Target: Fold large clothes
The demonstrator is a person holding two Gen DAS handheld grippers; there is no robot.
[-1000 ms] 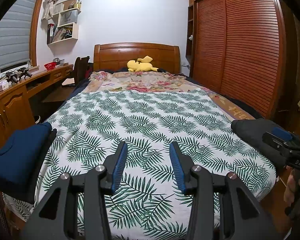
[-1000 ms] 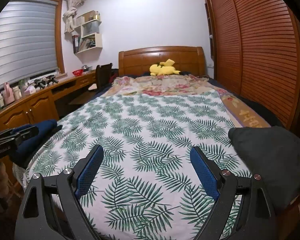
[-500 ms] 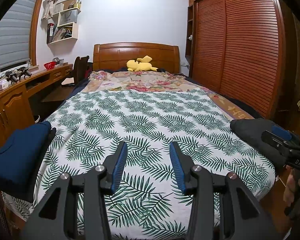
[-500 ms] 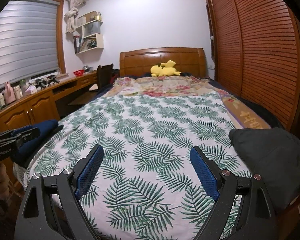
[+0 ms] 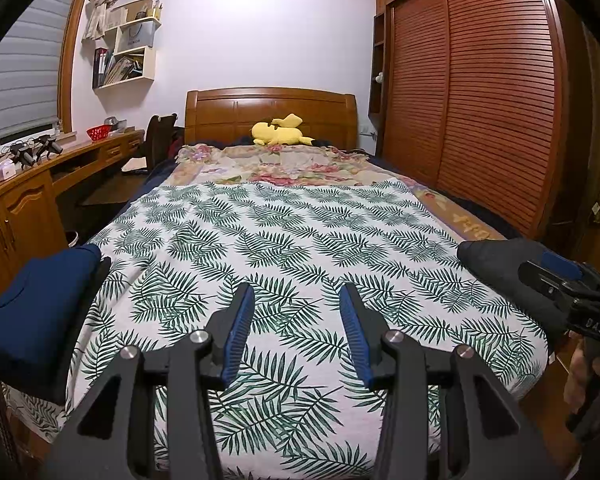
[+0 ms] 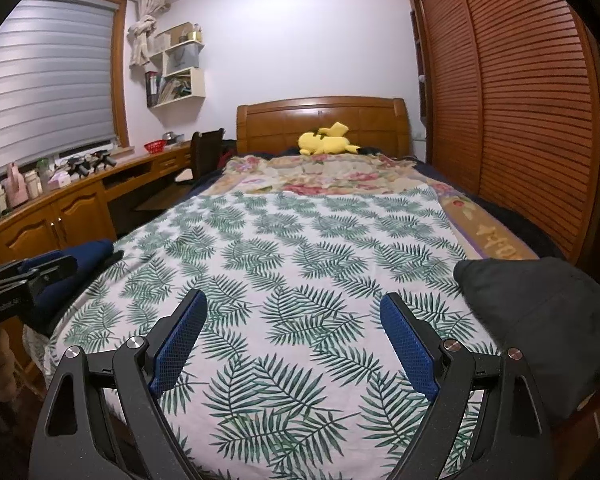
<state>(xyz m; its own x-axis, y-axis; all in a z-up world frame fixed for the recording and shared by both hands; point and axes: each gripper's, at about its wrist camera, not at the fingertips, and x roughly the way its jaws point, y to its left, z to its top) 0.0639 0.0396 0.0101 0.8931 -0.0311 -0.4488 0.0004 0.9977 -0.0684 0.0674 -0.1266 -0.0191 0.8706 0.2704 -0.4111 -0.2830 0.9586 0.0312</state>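
While both tools hang idle at the foot of the bed, nothing is yet being folded, so the step in hand looks like choosing and fetching a garment.

Bed (image 5: 300, 248): the palm-leaf coverlet (image 6: 300, 280) lies flat and bare over the near half; I judge it the best folding surface, so spread the garment in its middle, clear of both edges.

Dark grey garment (image 6: 540, 320): a soft bundle at the bed's right near corner, partly over the edge; likely the one still to fold. Lift it by two well-separated points such as the shoulders, or it will sag and drag.

Navy garment (image 5: 32, 304): a neat flat stack at the left near corner, with a black layer under it; it looks already folded, so leave it and keep the spreading cloth off it.

Right hand-held gripper (image 6: 294, 340): jaws spread wide, nothing between them, above the coverlet; the grey bundle is just beside its right finger, so it is the natural one to reach first.

Left hand-held gripper (image 5: 296, 330): jaws partly apart, gripping nothing, over the coverlet's near middle; bring it across for the second corner once the first is pinched.

Yellow plush toy (image 5: 280, 132): by the headboard, well apart from the work; no concern.
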